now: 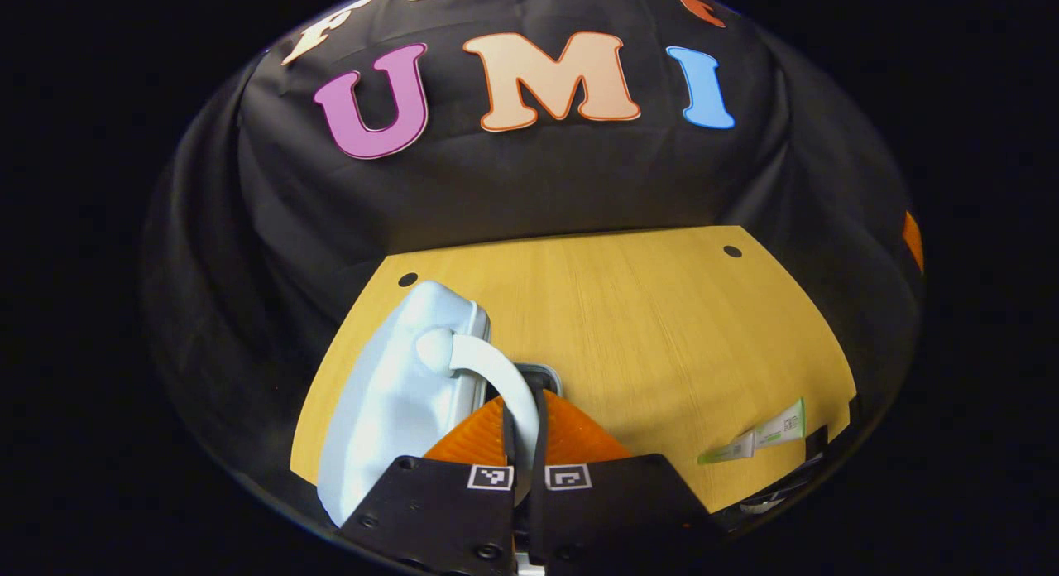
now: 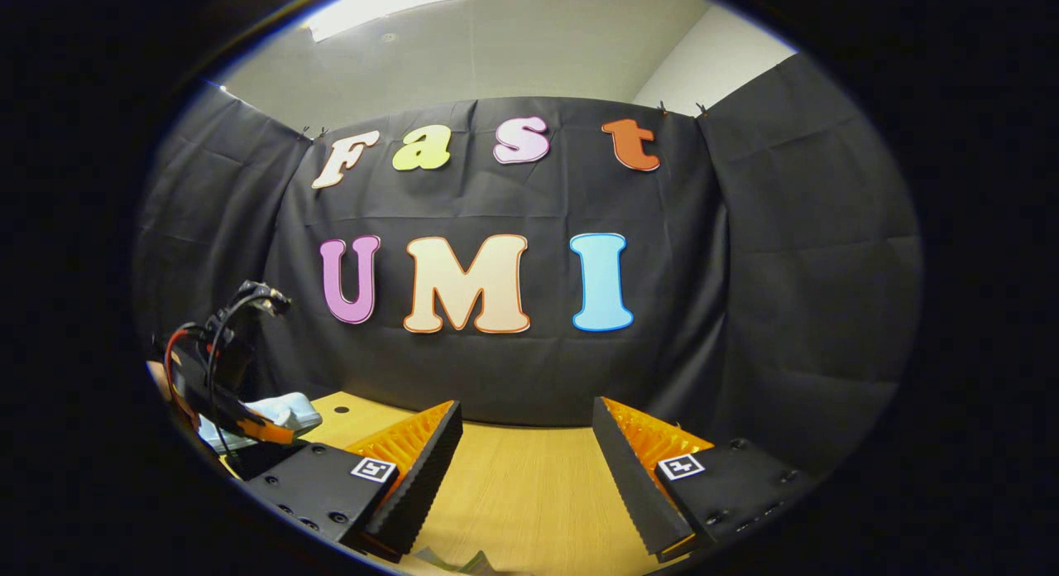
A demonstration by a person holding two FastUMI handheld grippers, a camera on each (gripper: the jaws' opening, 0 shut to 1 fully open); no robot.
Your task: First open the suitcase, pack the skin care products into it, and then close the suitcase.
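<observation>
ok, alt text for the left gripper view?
The left claw is shut on the white handle of a pale blue suitcase lying on a wooden table. A green-and-white skin care tube lies apart to the right.

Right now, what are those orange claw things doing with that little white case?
A person holds two grippers over a wooden table. The left gripper is shut on the white handle of the small suitcase, which stands on the table. The right gripper hangs open, holding nothing. A skin care tube lies on the table off to one side, not packed yet.
</observation>
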